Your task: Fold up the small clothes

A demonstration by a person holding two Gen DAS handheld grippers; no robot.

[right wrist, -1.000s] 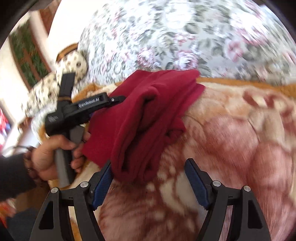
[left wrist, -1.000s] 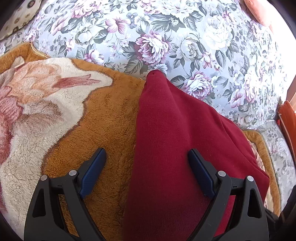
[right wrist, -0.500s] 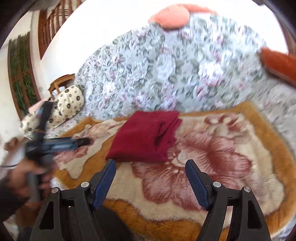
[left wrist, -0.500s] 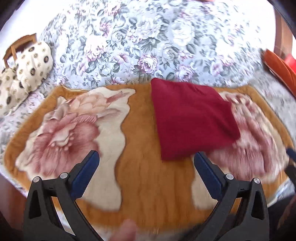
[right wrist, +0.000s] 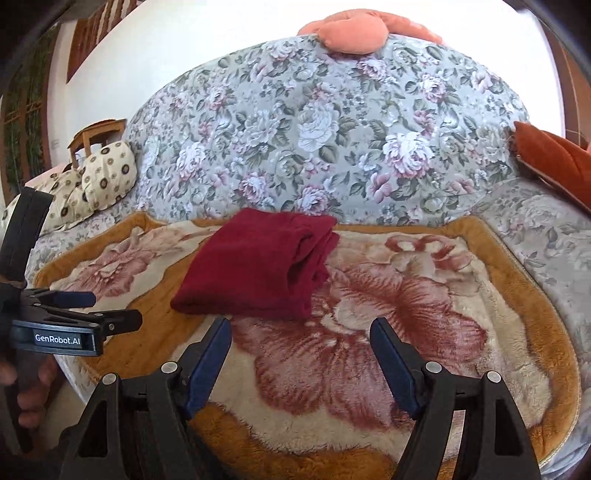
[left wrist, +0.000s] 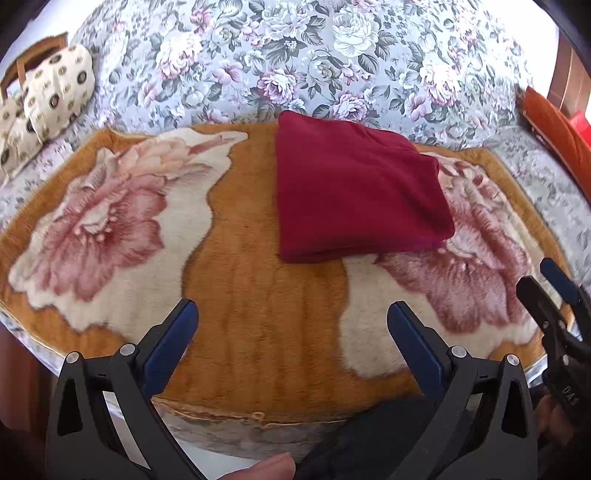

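A bed with a flowery grey sheet (left wrist: 332,55) and, on top, a fluffy orange blanket (left wrist: 258,314) with big pink flowers. On the blanket, toward the far side, a dark red cloth (left wrist: 354,192), folded into a neat flat square, its layered edges on the right side. Far left, a spotted cream pillow (right wrist: 107,173). Far right, an orange cushion (right wrist: 554,162). At the far top, a peach pillow (right wrist: 351,33). Near the front edge, the left gripper (left wrist: 291,317), fingers wide apart, holding nothing, well apart from the cloth. Beside it on the right, the right gripper (right wrist: 299,336), fingers also wide apart, empty, just short of the cloth's near edge.
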